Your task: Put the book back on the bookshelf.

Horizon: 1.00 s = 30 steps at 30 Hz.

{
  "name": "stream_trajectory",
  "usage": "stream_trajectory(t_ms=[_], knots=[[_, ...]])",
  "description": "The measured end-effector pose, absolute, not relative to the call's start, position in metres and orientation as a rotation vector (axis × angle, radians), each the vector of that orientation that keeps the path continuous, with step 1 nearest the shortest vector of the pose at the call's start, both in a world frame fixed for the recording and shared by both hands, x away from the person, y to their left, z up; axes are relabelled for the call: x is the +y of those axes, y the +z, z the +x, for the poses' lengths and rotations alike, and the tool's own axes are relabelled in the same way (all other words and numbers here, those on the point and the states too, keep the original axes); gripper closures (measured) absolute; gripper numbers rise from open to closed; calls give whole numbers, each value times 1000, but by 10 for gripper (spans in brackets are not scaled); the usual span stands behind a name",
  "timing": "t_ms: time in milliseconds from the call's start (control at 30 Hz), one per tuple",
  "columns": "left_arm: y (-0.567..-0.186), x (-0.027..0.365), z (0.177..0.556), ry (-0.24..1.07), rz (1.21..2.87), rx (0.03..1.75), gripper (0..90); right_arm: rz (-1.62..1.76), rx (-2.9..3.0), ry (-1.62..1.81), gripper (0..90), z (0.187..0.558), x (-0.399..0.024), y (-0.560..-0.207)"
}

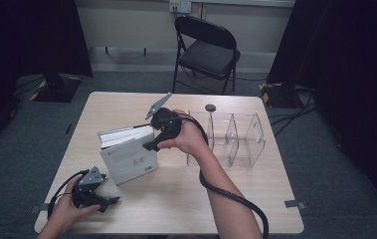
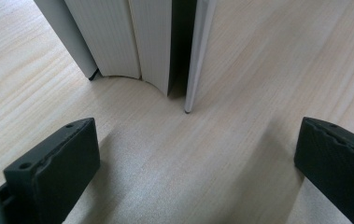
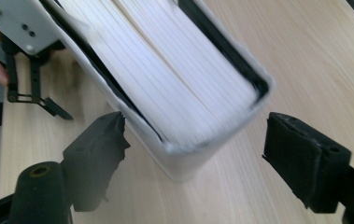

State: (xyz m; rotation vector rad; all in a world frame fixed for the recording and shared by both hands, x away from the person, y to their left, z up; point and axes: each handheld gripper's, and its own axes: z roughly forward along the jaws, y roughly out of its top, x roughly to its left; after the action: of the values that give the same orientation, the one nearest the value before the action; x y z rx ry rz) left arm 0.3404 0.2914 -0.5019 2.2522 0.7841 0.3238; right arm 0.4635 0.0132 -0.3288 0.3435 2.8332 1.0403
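Behind the light wooden table (image 1: pixel 255 199), a black folding metal chair (image 1: pixel 207 50) sits empty. On the tabletop stands a clear plastic divided organiser (image 1: pixel 235 137), with a small dark round disc (image 1: pixel 210 107) just behind it.

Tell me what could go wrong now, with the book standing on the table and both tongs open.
1. The book stands on edge; the right tongs straddle its top corner with visible gaps, so nothing seems to steady it and it could topple.
2. Its covers splay in the left gripper view, so closing may catch one cover.
3. The clear organizer sits behind the right hand; a swing could knock it.
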Motion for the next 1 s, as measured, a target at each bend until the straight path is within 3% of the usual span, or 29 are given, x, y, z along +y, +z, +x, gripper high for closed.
stream_trajectory(t_ms=[267, 433, 667, 1000], knots=[[-503, 291, 340, 318, 2238, 788, 0, 248, 2875, 1008, 196, 464, 31, -331], [-503, 291, 340, 312, 2238, 788, 0, 177, 2897, 1001, 241, 465, 37, -332], [-502, 291, 341, 306, 2252, 783, 0, 152, 2981, 1012, 516, 455, 29, -326], [-503, 291, 340, 316, 2238, 788, 0, 256, 2957, 914, 519, 434, 20, -321]])
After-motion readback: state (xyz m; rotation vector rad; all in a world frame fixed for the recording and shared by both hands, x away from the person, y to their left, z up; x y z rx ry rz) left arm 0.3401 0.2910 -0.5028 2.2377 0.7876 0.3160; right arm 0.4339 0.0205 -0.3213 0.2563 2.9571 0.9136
